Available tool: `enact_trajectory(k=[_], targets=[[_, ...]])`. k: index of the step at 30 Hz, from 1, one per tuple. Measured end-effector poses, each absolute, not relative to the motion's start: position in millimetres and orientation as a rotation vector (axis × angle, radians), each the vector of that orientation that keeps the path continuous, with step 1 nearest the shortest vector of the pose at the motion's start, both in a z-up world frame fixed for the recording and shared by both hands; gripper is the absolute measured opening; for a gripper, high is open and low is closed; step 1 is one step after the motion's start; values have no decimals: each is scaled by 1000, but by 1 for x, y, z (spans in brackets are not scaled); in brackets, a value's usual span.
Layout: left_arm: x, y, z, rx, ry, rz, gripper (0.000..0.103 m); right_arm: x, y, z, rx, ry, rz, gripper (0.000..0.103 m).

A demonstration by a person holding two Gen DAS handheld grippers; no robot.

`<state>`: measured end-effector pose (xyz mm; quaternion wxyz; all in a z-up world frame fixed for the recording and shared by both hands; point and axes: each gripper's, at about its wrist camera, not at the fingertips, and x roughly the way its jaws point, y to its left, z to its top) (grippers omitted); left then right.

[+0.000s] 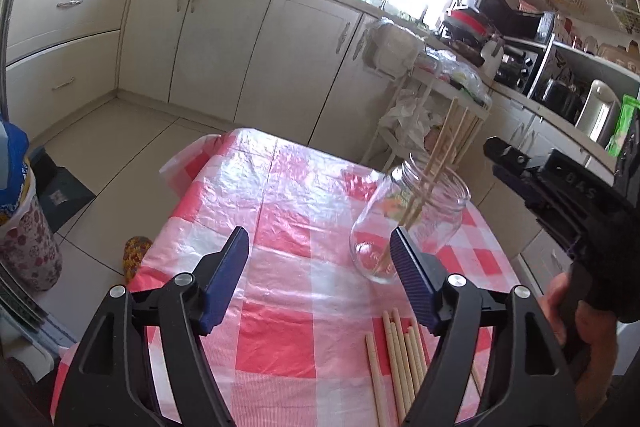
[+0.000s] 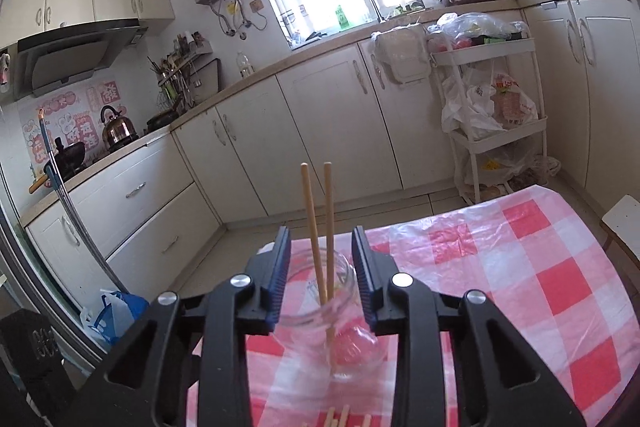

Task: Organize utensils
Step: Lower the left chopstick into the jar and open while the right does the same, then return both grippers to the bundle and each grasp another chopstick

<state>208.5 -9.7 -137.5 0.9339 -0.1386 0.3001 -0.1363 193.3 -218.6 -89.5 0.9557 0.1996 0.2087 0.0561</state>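
A clear glass jar [image 1: 412, 223] stands on the red-and-white checked tablecloth [image 1: 288, 211] with wooden chopsticks [image 1: 438, 163] in it. In the right wrist view the jar [image 2: 320, 307] sits between my right gripper's [image 2: 322, 259] open jaws, with two chopsticks [image 2: 320, 227] sticking up. Several loose chopsticks [image 1: 400, 363] lie on the cloth near my left gripper [image 1: 318, 259], which is open and empty, just left of the jar. My right gripper's body [image 1: 560, 187] shows at the right of the left wrist view.
Cream kitchen cabinets [image 2: 320, 131] run behind the table. A white trolley [image 2: 496, 99] with plastic bags stands at the table's far end. A patterned bin [image 1: 24, 239] stands on the floor at left. Chopstick ends [image 2: 340, 417] lie at the cloth's near edge.
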Motion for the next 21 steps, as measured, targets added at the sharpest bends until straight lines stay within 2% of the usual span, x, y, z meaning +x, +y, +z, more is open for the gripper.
enact_trajectory(k=[5, 8, 11, 21], targets=[[193, -20, -145, -222, 737, -310, 70, 146, -238, -105, 381, 617, 95, 31], [184, -30, -152, -172, 798, -336, 70, 123, -243, -132, 334, 767, 83, 21], [174, -44, -157, -103, 834, -346, 70, 108, -248, -156, 335, 862, 66, 19], [170, -65, -169, -9, 922, -320, 70, 119, -237, -184, 284, 959, 75, 18]])
